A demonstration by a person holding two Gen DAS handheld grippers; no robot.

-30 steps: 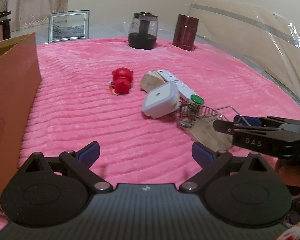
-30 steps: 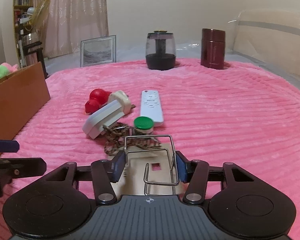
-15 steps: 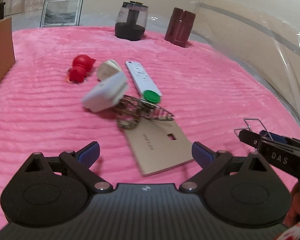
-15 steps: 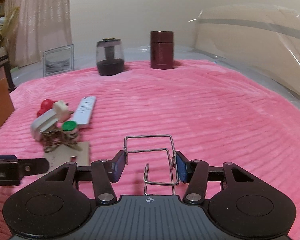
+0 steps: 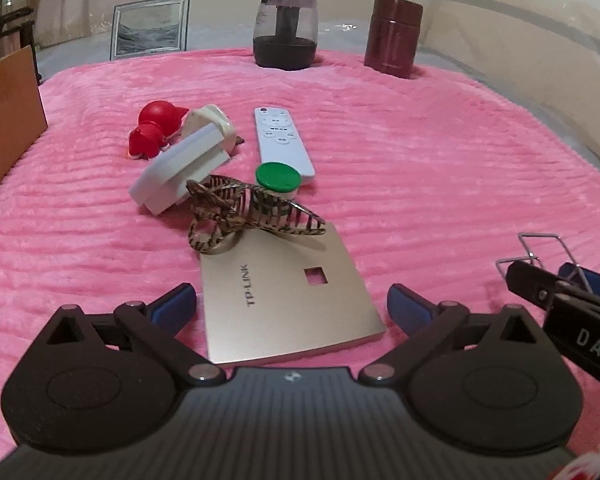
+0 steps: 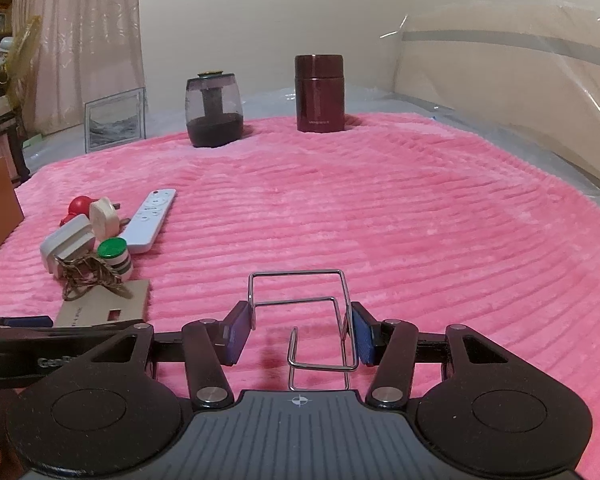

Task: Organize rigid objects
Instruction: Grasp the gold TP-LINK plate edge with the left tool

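A pink ribbed blanket (image 6: 380, 208) covers the whole surface. At its far edge stand a dark jar with a plunger lid (image 6: 214, 110) and a maroon canister (image 6: 319, 93), well apart from the clutter; a framed picture (image 5: 151, 26) leans further left. A gold square plate (image 5: 288, 300) lies flat just ahead of the left gripper (image 5: 291, 305), whose jaws stand wide with nothing between them. A tortoiseshell hair claw (image 5: 244, 210) rests on the plate's far edge, touching a green-capped bottle (image 5: 278, 182). Beside these lie a white remote (image 5: 282, 142), a white adapter (image 5: 180, 174), a cream plug (image 5: 212, 126) and a red toy (image 5: 154, 128). The right gripper (image 6: 298, 330) is clamped narrowly on a bent wire holder (image 6: 308, 316), seemingly clear of the blanket
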